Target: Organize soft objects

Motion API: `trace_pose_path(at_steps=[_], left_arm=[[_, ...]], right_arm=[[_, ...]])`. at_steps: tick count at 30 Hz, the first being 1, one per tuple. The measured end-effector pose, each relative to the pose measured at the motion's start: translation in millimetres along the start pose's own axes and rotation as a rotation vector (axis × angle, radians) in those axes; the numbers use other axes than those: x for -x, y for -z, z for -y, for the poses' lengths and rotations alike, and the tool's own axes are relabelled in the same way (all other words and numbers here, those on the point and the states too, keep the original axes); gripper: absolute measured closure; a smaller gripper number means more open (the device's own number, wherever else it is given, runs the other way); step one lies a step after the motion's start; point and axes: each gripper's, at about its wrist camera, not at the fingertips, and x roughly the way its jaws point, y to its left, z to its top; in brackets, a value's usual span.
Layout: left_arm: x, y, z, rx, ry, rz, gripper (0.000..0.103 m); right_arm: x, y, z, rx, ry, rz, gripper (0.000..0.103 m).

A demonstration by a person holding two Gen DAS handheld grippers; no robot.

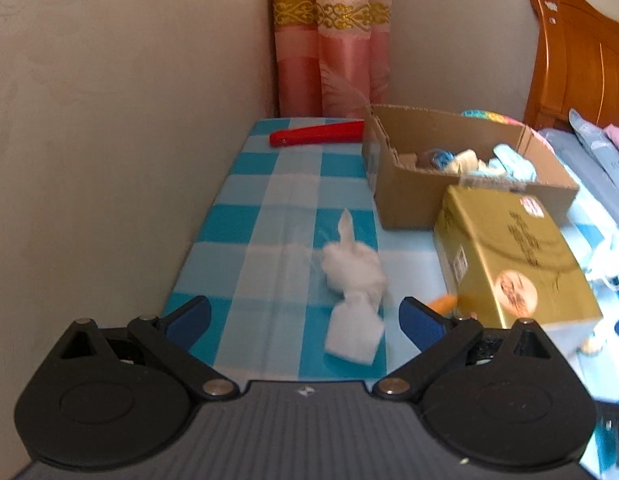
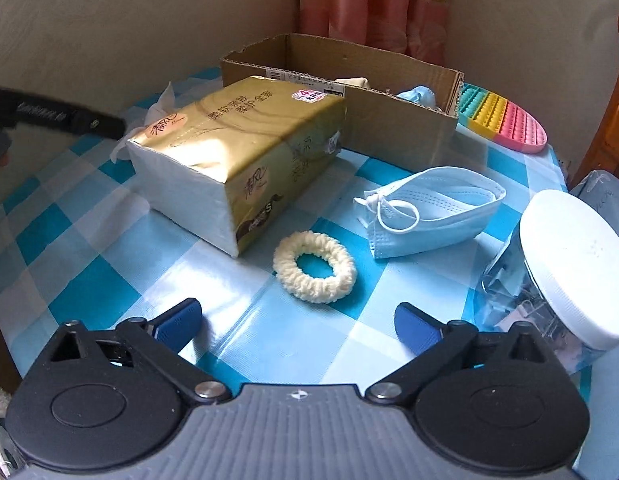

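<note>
A crumpled white tissue point(image 1: 353, 280) lies on the blue checked tablecloth point(image 1: 269, 184), just ahead of my open, empty left gripper point(image 1: 305, 320). A cardboard box point(image 1: 449, 160) holding soft items stands at the back right; it also shows in the right wrist view point(image 2: 389, 92). My right gripper point(image 2: 297, 324) is open and empty. Just ahead of it lie a cream scrunchie point(image 2: 314, 266) and a folded blue face mask point(image 2: 433, 208). A gold tissue pack point(image 2: 237, 148) sits left of them, and shows in the left wrist view point(image 1: 509, 256).
A red flat object point(image 1: 317, 134) lies at the table's back by the pink curtain point(image 1: 333, 40). A rainbow silicone pad point(image 2: 505, 120) sits right of the box. A clear jar with a white lid point(image 2: 569, 268) stands at the right. A wall bounds the left side.
</note>
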Motion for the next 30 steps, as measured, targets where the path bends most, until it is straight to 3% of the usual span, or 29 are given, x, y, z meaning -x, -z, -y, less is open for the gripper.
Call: trace_pose_path(at_steps=[11, 17, 21, 25, 30], left_arm=[[-39, -14, 8, -0.013, 0.024, -0.014, 0.006], [-43, -12, 1, -0.014, -0.053, -0.03, 0.006], [-45, -12, 5, -0.024, -0.04, -0.032, 0.007], [-53, -13, 13, -0.019, -0.025, -0.031, 0.026], [-58, -13, 20, -0.016, -0.034, -0.015, 0.037]], right_arm=[[3, 6, -1, 0.0, 0.0, 0.033, 0.0], [3, 6, -1, -0.003, 0.002, 0.031, 0.0], [3, 7, -1, -0.004, 0.003, 0.035, 0.0], [3, 8, -1, -0.005, 0.005, 0.039, 0.0], [4, 9, -2, -0.008, 0.008, 0.047, 0.0]])
